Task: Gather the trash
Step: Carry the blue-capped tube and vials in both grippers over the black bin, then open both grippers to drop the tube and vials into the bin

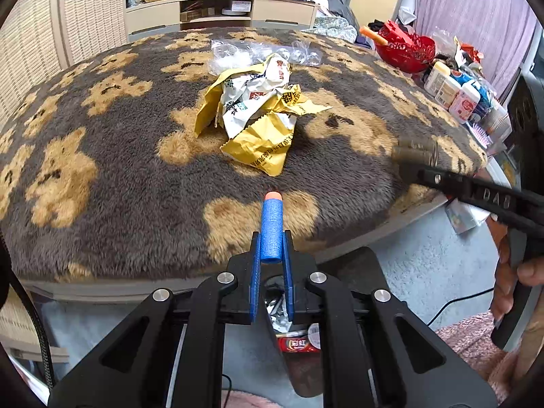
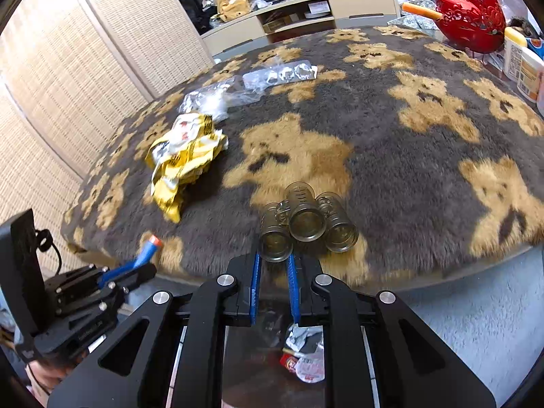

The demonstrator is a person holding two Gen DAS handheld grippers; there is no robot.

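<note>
My left gripper (image 1: 272,238) is shut on a blue foam dart (image 1: 272,227) with an orange tip, held just past the near edge of the table. My right gripper (image 2: 274,258) is shut on a cluster of three small brownish clear vials (image 2: 306,224), also at the near edge. From the left wrist view the vials (image 1: 416,153) and the right gripper (image 1: 404,166) show at the right. The right wrist view has the left gripper (image 2: 142,265) and its dart (image 2: 148,251) low on the left. Crumpled yellow-and-white wrappers (image 1: 258,115) (image 2: 183,159) lie mid-table, and clear blister packs (image 1: 258,54) (image 2: 278,74) lie behind them.
A fuzzy grey cloth with tan bears (image 1: 136,187) covers the table. Below the grippers a dark bin (image 1: 299,367) (image 2: 265,374) holds wrappers. A red basket (image 1: 404,51) (image 2: 472,20) and several bottles (image 1: 455,95) crowd the table's right side. A woven screen (image 2: 85,68) stands on the left.
</note>
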